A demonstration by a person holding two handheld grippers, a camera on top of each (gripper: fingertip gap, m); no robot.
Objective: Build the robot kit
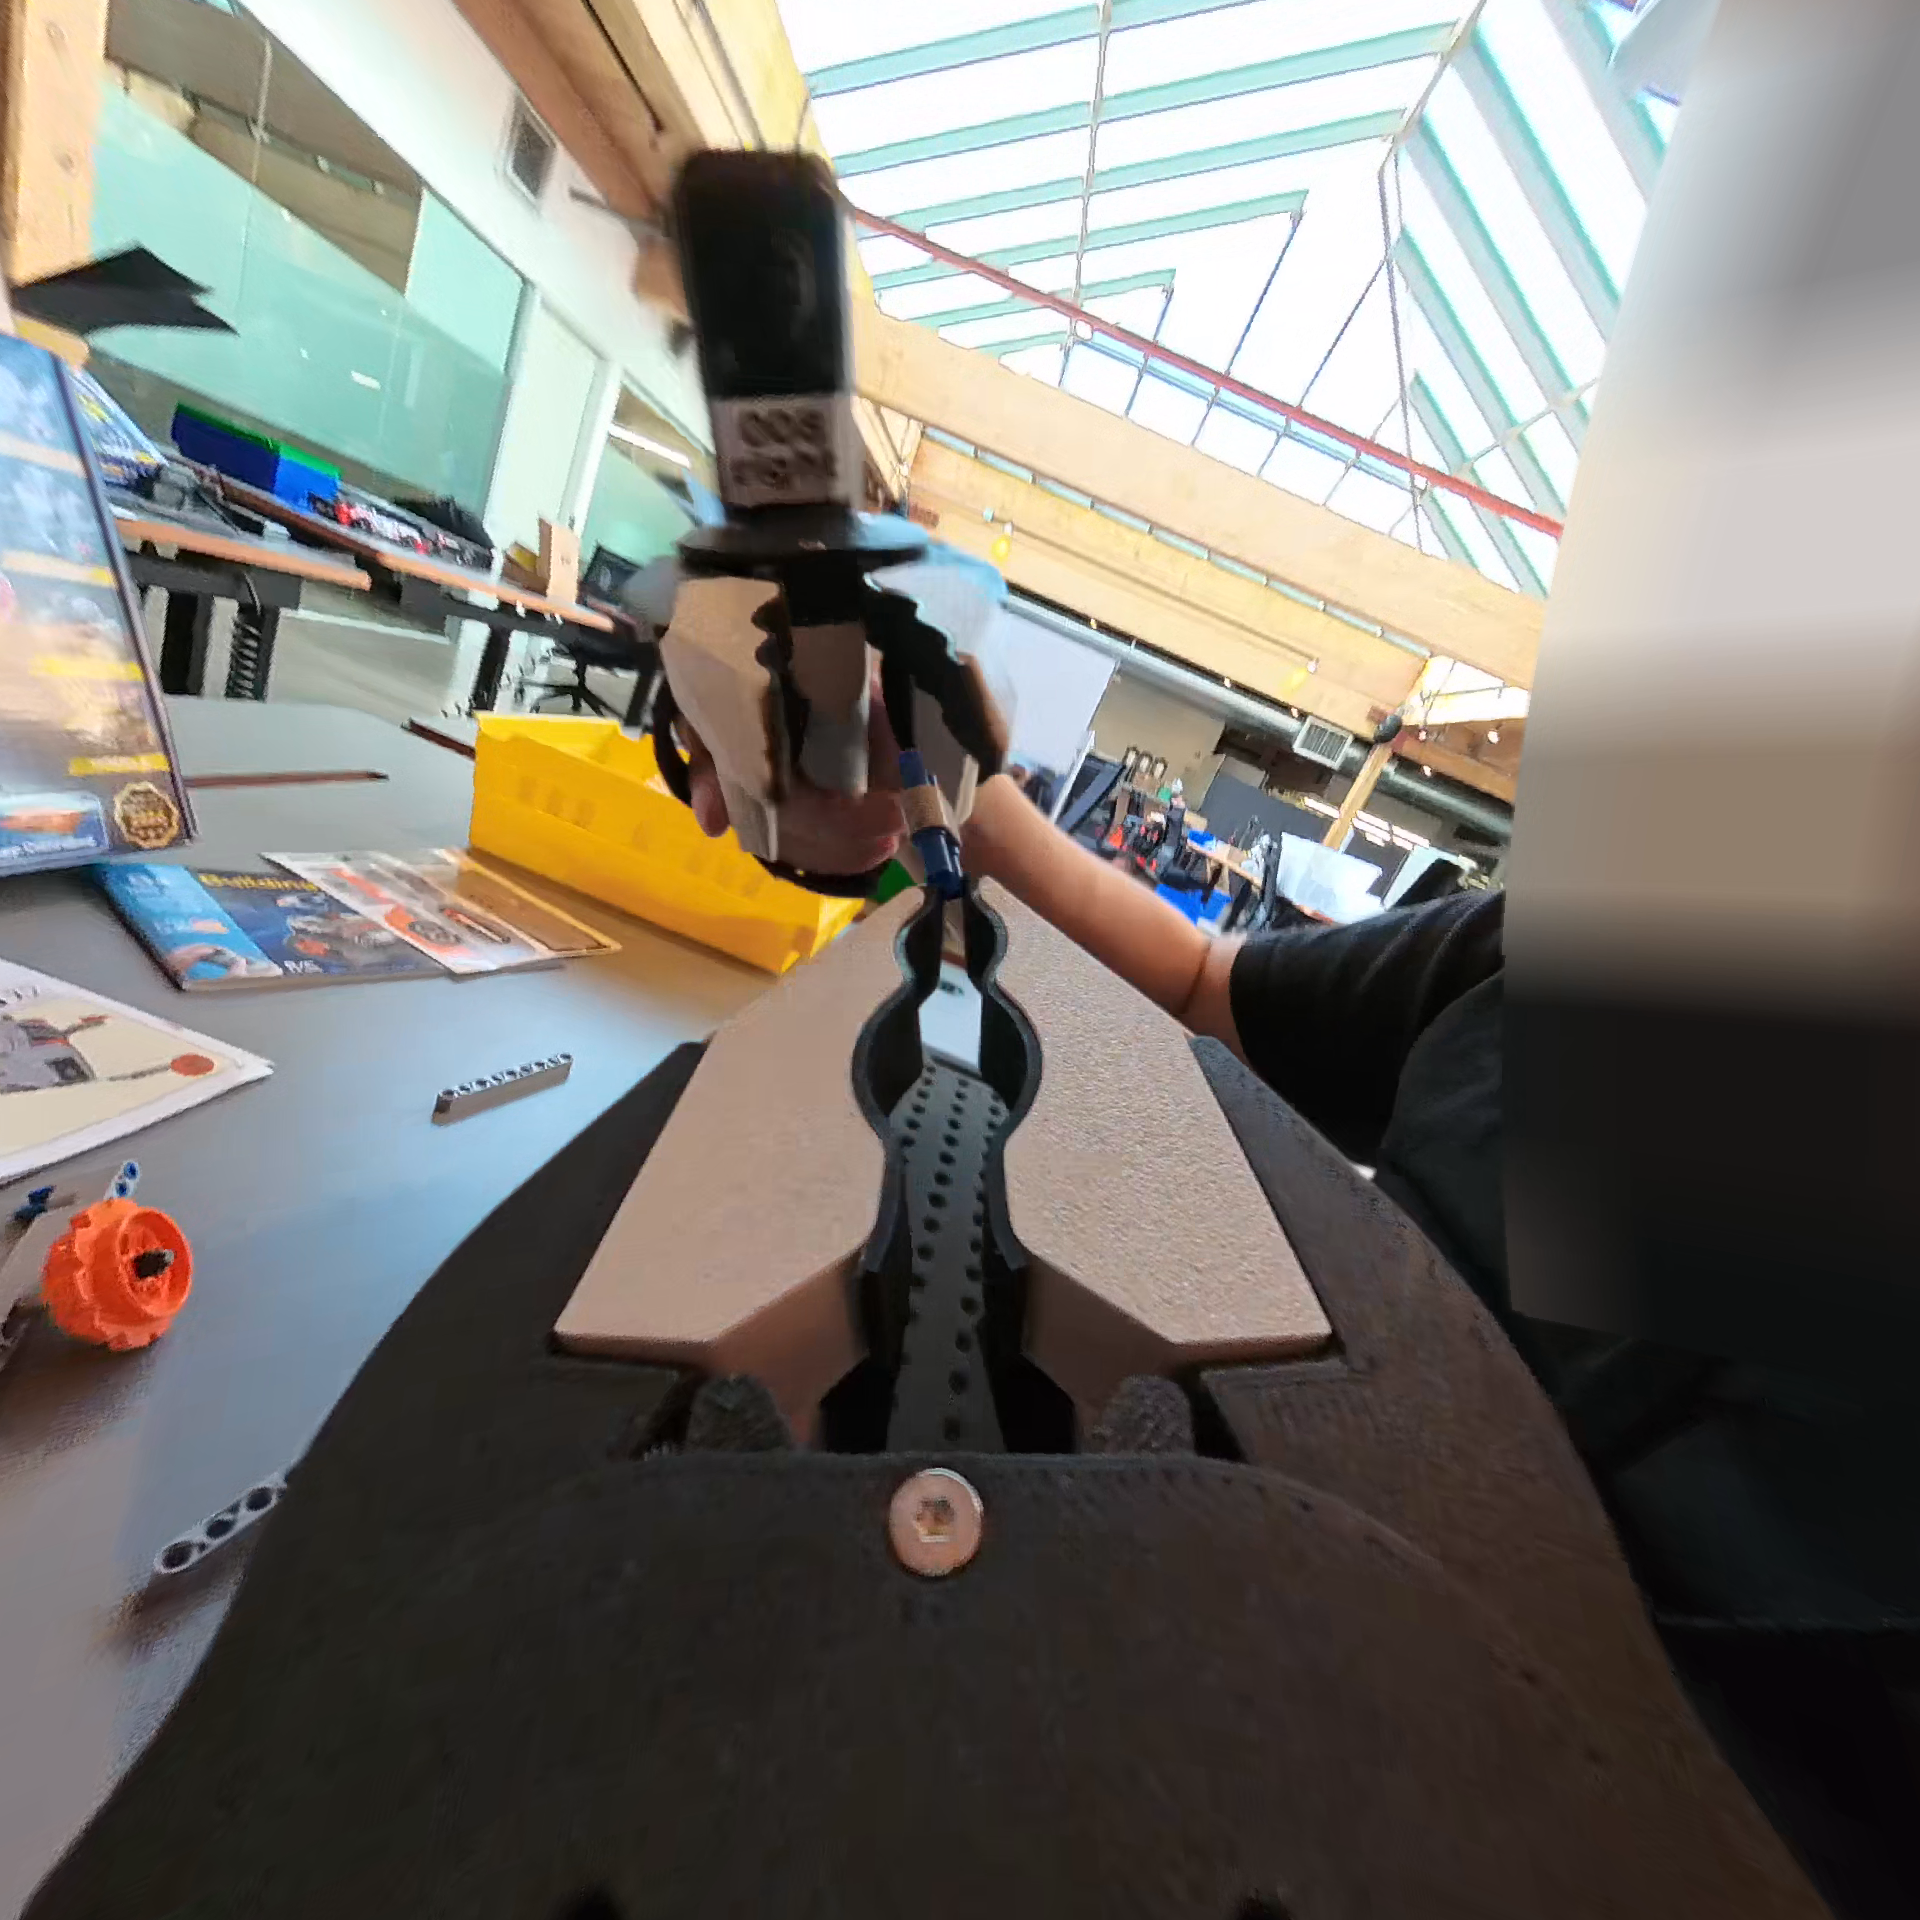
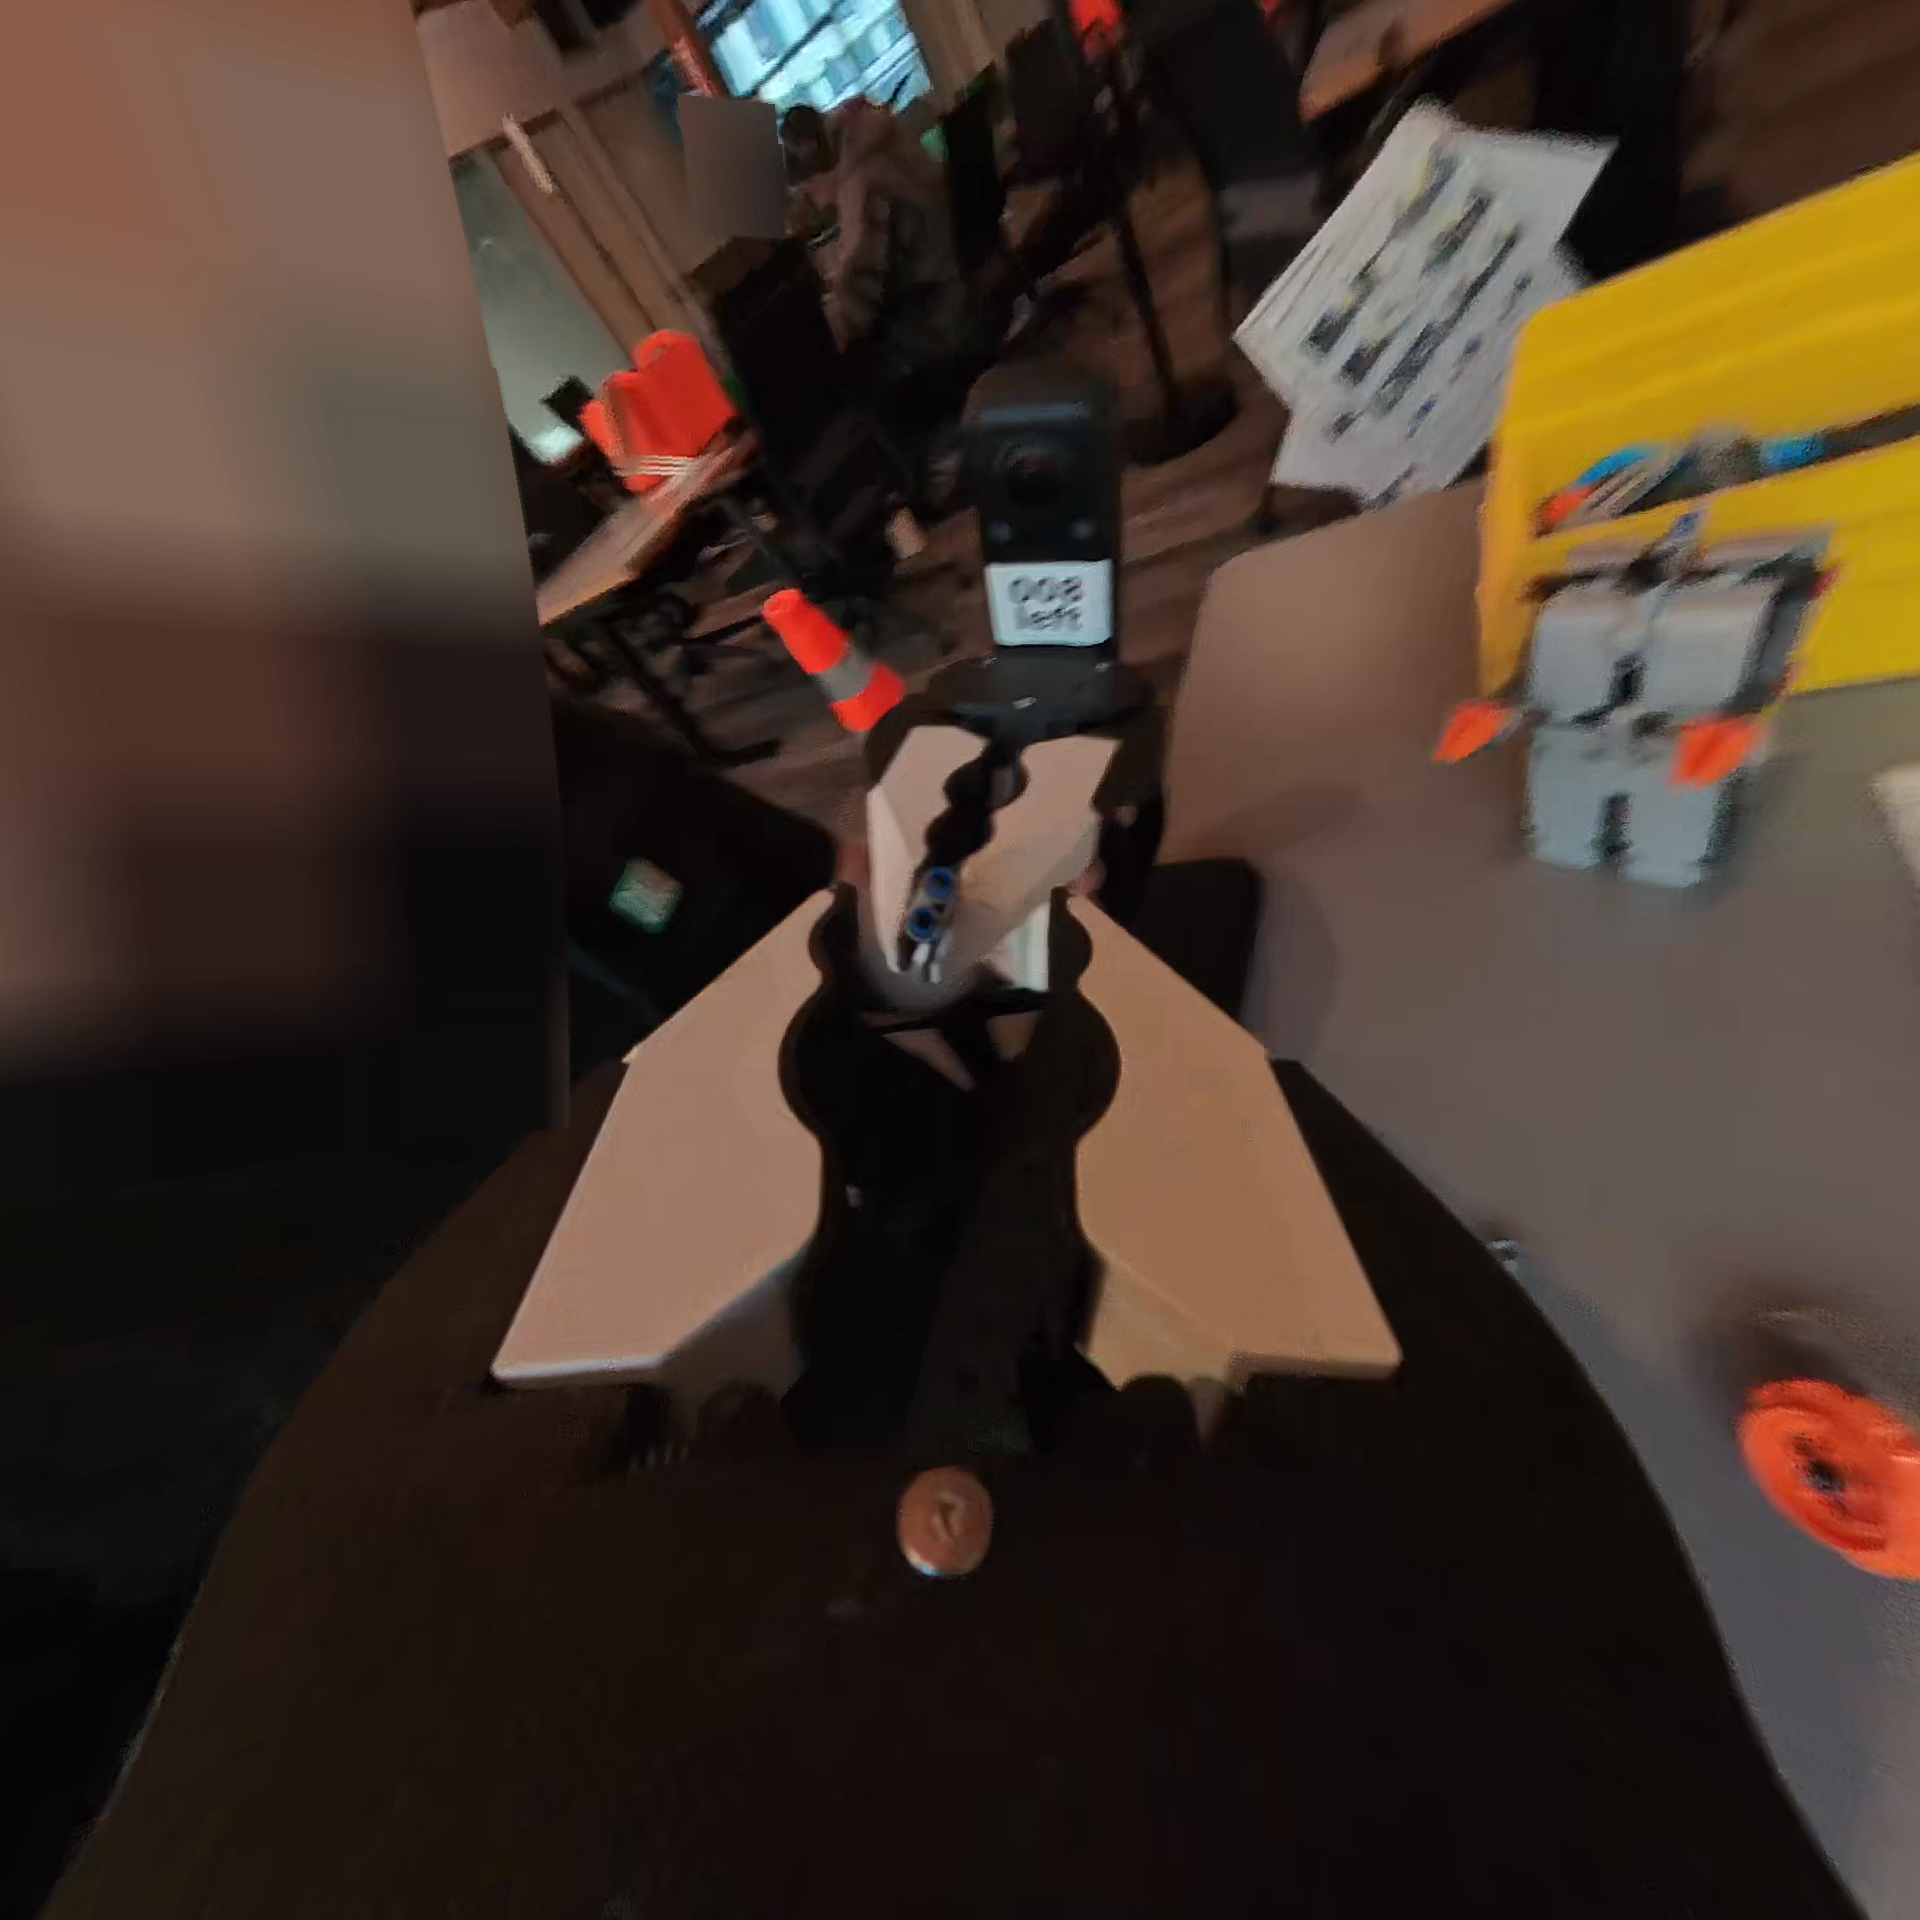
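Observation:
My left gripper (image 1: 940,906) is shut on a small grey part with blue pins (image 1: 938,857) and holds it up above the dark table (image 1: 416,1247). The part also shows in the right wrist view (image 2: 928,914), sticking out of the left gripper (image 2: 930,971). My right gripper (image 2: 943,935) is open, and its two fingers stand on either side of the left gripper's tips and the part. From the left wrist view the right gripper (image 1: 862,821) faces mine, held in a hand, tip to tip with it. Both views are blurred.
A yellow bin (image 1: 623,821) stands behind the grippers on the table. An orange wheel (image 1: 116,1288), a grey beam (image 1: 502,1086), booklets (image 1: 312,925) and a box (image 1: 73,644) lie to the left. A grey built block with orange parts (image 2: 1621,727) sits by the bin. Both grippers' tips are close together, under 4 cm apart. The orange wheel (image 1: 116,1288) is about 25 cm from both grippers' fingertips. The right camera catches it too, in the right wrist view (image 2: 1823,1433).

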